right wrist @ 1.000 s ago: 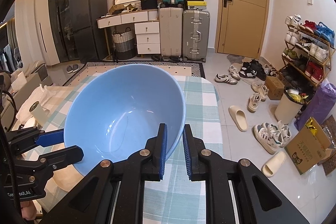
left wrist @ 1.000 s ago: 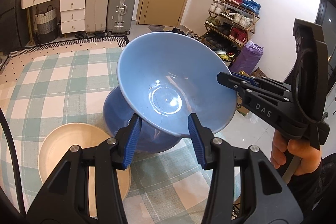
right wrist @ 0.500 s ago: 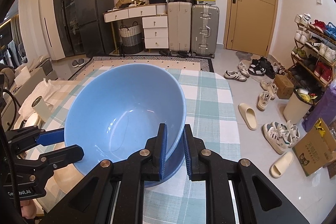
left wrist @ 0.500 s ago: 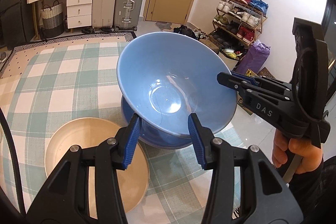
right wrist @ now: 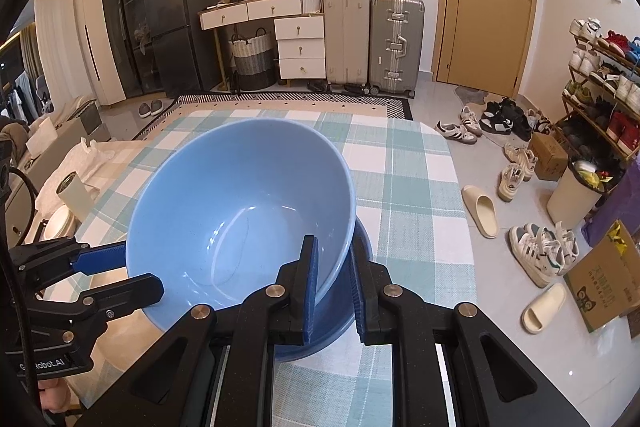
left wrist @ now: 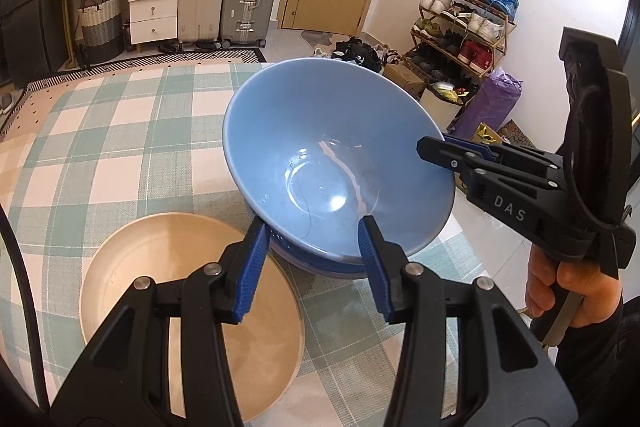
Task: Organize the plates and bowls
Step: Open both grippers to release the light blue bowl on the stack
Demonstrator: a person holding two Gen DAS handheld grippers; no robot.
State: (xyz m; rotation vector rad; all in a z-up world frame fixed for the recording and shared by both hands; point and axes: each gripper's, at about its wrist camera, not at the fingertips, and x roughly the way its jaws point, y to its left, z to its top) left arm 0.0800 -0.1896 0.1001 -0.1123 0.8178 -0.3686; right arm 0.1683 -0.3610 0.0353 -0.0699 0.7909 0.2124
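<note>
The light blue bowl sits tilted in a darker blue bowl on the checked tablecloth. The right gripper is clamped on its rim at three o'clock. The left gripper, jaws partly apart, straddles the rim at six o'clock; whether its pads touch is hard to tell. A beige plate lies at seven o'clock.

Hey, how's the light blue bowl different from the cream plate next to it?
The light blue bowl is deep and steep-sided; the cream plate is shallow and nearly flat. The bowl is tilted, pinched at its rim by the right gripper, above a darker blue bowl; the plate lies flat on the checked tablecloth, ungripped. Both are round, glossy and empty.
</note>
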